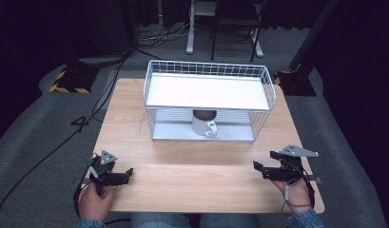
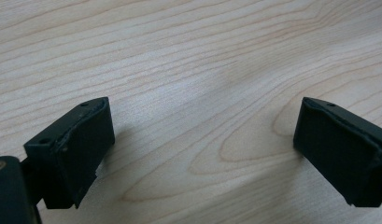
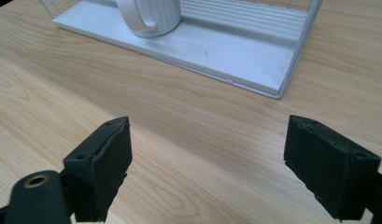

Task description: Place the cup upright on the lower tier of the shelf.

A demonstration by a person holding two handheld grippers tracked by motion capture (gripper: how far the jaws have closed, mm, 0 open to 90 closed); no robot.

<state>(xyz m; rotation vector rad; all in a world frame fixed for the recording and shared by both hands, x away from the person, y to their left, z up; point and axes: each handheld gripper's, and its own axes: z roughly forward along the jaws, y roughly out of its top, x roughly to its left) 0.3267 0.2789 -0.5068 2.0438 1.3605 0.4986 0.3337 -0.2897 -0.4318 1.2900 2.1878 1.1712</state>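
Mug (image 1: 204, 124) stands upright on the lower tier of the white wire rack (image 1: 207, 71), under the upper shelf, handle turned toward the person's side and a little to the right. Rack sits mid-worktop (image 1: 192, 166), toward the far edge.

Left hand-held gripper (image 1: 128, 174) rests low at the near-left corner; left gripper view shows jaws spread wide over bare wood, nothing between them. Right hand-held gripper (image 1: 266, 160) at near-right, jaws likewise released and empty; its own view looks toward the rack's base plate and the mug's handle (image 3: 141, 23).

Judgement: both hands well apart from the mug, none of them engaged. Could be the start of a reach or the end of a placement; the frames alone do not settle it, though the right gripper faces the mug.

If the mug is to be taken: right gripper must travel forward, enter the lower tier below the shelf edge, and close on the handle or wall without striking the wire front.
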